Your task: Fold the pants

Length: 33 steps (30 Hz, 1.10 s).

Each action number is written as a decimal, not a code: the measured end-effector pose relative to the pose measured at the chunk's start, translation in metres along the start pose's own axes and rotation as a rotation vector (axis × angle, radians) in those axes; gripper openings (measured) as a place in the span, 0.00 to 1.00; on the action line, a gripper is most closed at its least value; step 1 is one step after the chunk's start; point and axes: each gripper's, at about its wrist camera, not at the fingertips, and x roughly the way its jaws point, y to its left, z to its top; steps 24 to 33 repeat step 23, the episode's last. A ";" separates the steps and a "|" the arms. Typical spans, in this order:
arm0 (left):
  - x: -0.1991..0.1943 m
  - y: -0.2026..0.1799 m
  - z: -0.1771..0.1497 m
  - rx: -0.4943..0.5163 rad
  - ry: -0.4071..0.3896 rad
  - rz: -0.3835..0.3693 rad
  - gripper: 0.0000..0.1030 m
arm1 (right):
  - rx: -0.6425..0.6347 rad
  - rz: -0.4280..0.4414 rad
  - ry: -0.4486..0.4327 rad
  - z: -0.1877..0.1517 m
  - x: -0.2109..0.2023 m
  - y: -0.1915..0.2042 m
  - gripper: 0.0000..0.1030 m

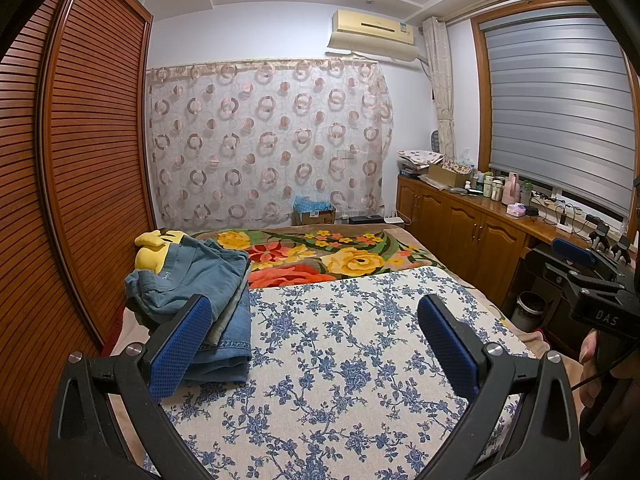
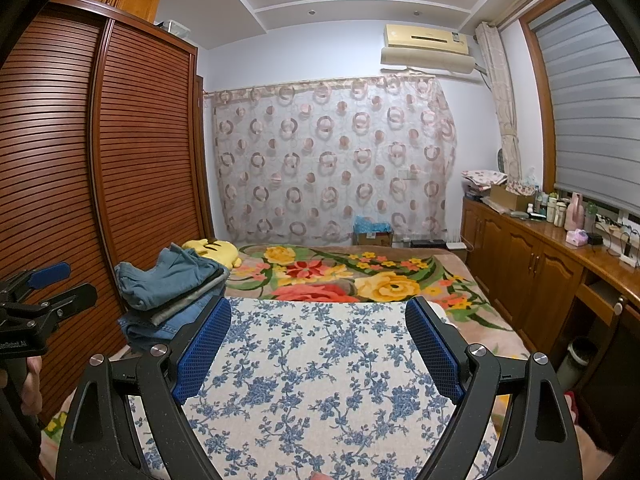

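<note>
The folded pants (image 1: pixel 208 292) sit stacked at the bed's left edge, beside the blue-flowered cloth (image 1: pixel 340 360). We judge denim soft but weighty; best pinched at a folded edge. Our left tool (image 1: pixel 316 344) and right tool (image 2: pixel 318 350) both gape empty. "DAS" shows on the right tool's body.

Folded pants stack (image 1: pixel 208 300): lower layers mostly covered by the top pair; left tongs' pad hides its near corner. Yellow plush (image 1: pixel 154 252) half hidden behind the stack. Bottles on counter (image 1: pixel 494 188) too small to identify.
</note>
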 end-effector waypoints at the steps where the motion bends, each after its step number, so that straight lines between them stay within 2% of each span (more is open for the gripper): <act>1: 0.000 0.000 0.000 0.000 0.000 0.001 1.00 | 0.000 0.000 0.001 0.000 0.000 0.000 0.87; 33: 0.000 0.000 0.000 0.000 0.000 0.000 1.00 | 0.000 0.001 0.001 0.000 0.001 0.000 0.87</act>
